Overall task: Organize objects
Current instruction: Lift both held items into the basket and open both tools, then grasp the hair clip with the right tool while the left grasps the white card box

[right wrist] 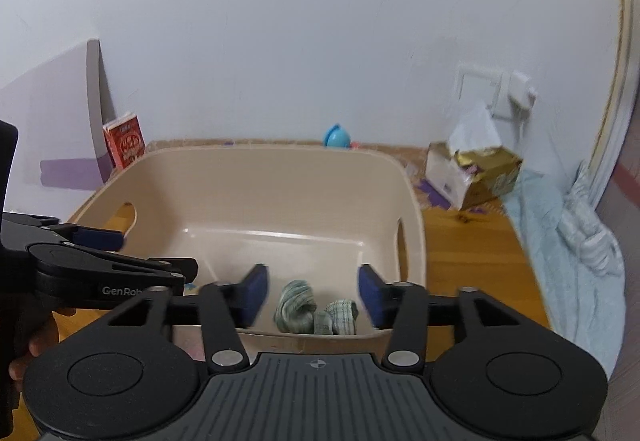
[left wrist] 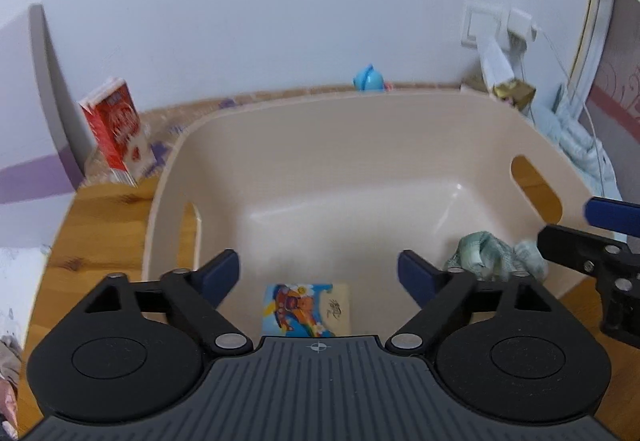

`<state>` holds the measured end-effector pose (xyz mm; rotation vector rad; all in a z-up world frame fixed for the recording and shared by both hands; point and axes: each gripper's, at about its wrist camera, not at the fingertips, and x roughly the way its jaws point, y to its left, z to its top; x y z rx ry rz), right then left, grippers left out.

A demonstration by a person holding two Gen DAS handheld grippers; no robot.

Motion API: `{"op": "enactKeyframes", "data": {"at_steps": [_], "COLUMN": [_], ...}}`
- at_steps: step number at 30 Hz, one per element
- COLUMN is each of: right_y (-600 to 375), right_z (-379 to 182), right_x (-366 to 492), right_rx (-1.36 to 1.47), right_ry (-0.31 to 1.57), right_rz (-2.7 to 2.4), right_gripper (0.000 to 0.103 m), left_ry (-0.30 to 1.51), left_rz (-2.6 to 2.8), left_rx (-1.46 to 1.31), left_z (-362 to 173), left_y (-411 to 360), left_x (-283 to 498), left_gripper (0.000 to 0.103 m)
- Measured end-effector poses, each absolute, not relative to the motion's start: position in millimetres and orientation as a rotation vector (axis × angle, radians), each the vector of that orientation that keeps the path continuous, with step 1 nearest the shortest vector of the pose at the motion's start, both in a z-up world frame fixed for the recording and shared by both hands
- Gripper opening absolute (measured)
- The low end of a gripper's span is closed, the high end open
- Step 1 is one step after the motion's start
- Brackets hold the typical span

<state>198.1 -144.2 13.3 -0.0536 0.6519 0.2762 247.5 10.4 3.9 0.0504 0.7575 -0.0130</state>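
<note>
A beige plastic bin (left wrist: 360,145) with handle slots stands on a wooden table; it also shows in the right wrist view (right wrist: 280,181). Inside it lie a colourful picture card (left wrist: 306,307) and a crumpled green-white cloth (left wrist: 486,255), seen in the right wrist view (right wrist: 316,311) too. My left gripper (left wrist: 319,273) is open and empty above the card at the bin's near side. My right gripper (right wrist: 313,295) is open and empty just above the cloth. The right gripper appears at the right edge of the left wrist view (left wrist: 600,237); the left gripper shows at the left of the right wrist view (right wrist: 100,253).
A red and white carton (left wrist: 116,133) stands left of the bin by the wall. A blue toy (left wrist: 370,79) sits behind the bin. A torn white-and-gold box (right wrist: 472,173) lies at the back right. A light blue cloth (right wrist: 568,241) hangs over the table's right edge.
</note>
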Motion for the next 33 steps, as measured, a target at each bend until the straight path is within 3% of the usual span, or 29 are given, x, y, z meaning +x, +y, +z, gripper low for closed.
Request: {"op": "enactKeyframes", "data": {"at_steps": [3, 8, 12, 33], "right_y": [-151.1, -163.5, -170.4, -179.7], "right_z": [21.5, 26.2, 25.7, -57.2], "right_x": [186.5, 164.9, 146.0, 106.4], "right_rx": [-0.031, -0.021, -0.041, -0.034], "right_ry": [0.628, 0.627, 0.626, 0.857], "right_rz": [0.266, 0.249, 0.238, 0.219], "right_gripper": [0.072, 0.098, 0.103, 0.103], "left_ry": [0.735, 0.711, 0.69, 0.9], "left_rz": [-0.02, -0.02, -0.038, -0.118], "left_rx": [0.073, 0.081, 0.097, 0.144], "left_z": [12.5, 23.8, 28.2, -53.4], "left_y": [8.8, 9.9, 10.9, 15.0], "left_x": [235.0, 210.4, 184.2, 119.5], "left_gripper": [0.09, 0.09, 0.09, 0.091]}}
